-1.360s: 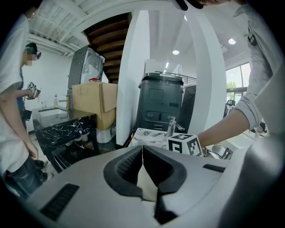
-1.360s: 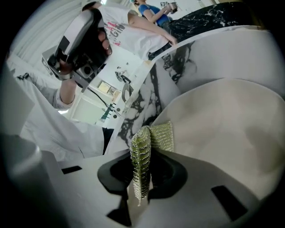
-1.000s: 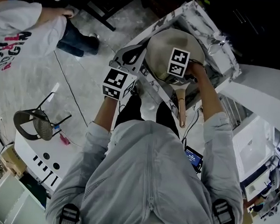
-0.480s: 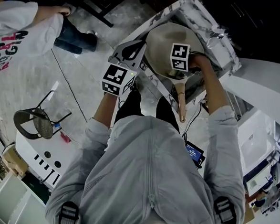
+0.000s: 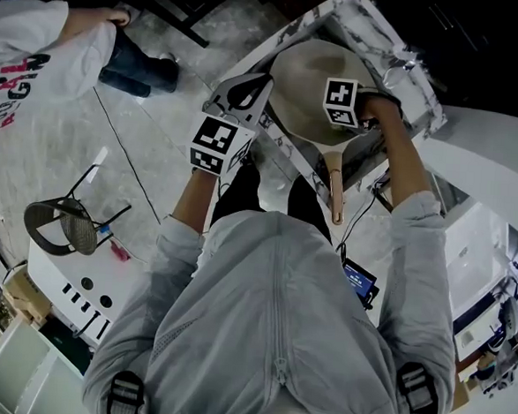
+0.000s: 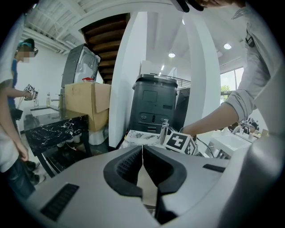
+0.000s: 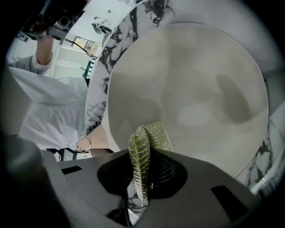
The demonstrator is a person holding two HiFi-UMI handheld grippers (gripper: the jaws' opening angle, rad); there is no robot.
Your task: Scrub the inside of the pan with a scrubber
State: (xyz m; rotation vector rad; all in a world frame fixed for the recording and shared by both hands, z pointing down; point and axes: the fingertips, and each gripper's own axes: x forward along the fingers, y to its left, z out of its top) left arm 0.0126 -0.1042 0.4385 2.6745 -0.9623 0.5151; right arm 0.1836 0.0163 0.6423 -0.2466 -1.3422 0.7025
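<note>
The pan [image 5: 314,80] sits inside a square, white basin [image 5: 409,63] veined with grey marble pattern and takes up most of it. Its pale, wood-toned handle [image 5: 334,191] runs out over the basin's near edge toward the person. The pan is round and shallow, and its inner surface is matt beige, smooth and mottled with faint darker patches. The right gripper [image 5: 354,111] is over the pan's near-right rim. The right gripper view shows its dark jaws [image 7: 142,178] clamped on the scrubber [image 7: 147,138], a folded strip of yellow-green woven mesh with a ribbed, glinting texture. The strip stands upright with its free end over the pan [image 7: 191,84] floor close to the near rim; contact with the floor cannot be confirmed. The head view hides the scrubber behind the marker cube. The left gripper [image 5: 243,99] lies at the basin's left corner, just beside the pan's rim and outside it. The left gripper view shows its ribbed black pads [image 6: 129,164] pressed together at the tips with nothing between them [image 6: 142,153]. Only that view shows a chrome faucet [image 6: 164,130] at the basin, a cardboard box [image 6: 87,104] and a dark grey cabinet [image 6: 156,107] beyond. Only the head view shows a round-seated chair [image 5: 63,228] on the floor well to the left.
</note>
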